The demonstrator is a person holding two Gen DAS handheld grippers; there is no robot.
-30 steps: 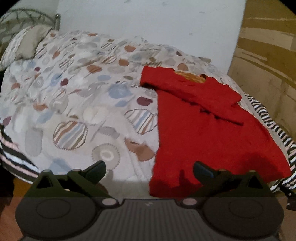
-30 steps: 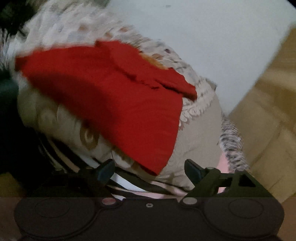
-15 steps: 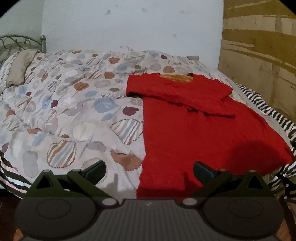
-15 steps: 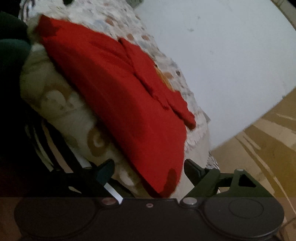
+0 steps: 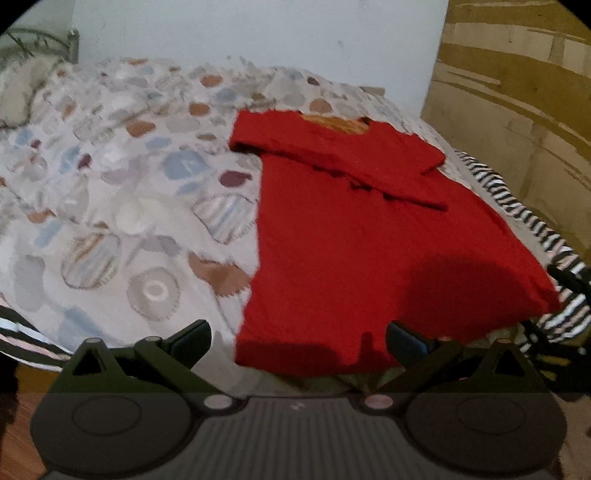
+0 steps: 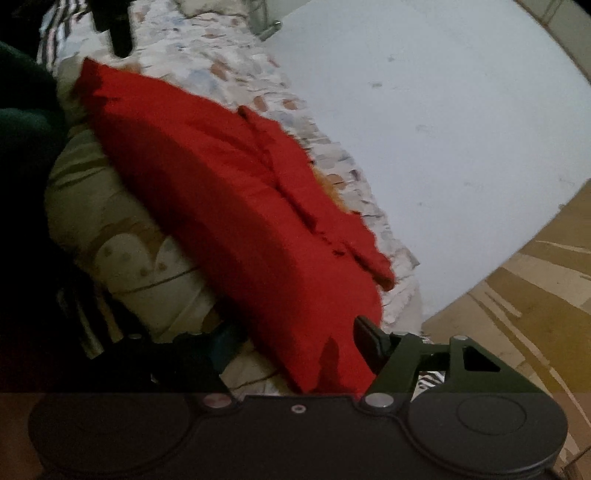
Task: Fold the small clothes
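Your red shirt (image 5: 354,251) lies flat on the patterned duvet (image 5: 122,192), toward the bed's right side, sleeves already crossed over the chest. Its long axis runs straight away from you: collar far, by the white wall (image 5: 258,33), hem at the near edge of the bed.

Your left gripper (image 5: 297,341) hangs just off that near edge with its jaws spread wide and nothing between them; the hem's left corner sits directly ahead of the gap, so this hand only needs to push forward and slightly down to reach it.

Your right gripper (image 6: 291,350) is the nearer one. The hem's right corner (image 6: 328,365) already lies between its fingers, and the jaws are closing on it, though the pads do not look pressed onto the cloth yet.

Each view fills in the other. The left wrist view shows the whole shirt, its crossed sleeves and the striped blanket (image 5: 517,206) along the right side. The right wrist view, rolled over, shows how the hem drapes over the rounded mattress edge, and the left gripper (image 6: 114,26) as a dark shape at the top
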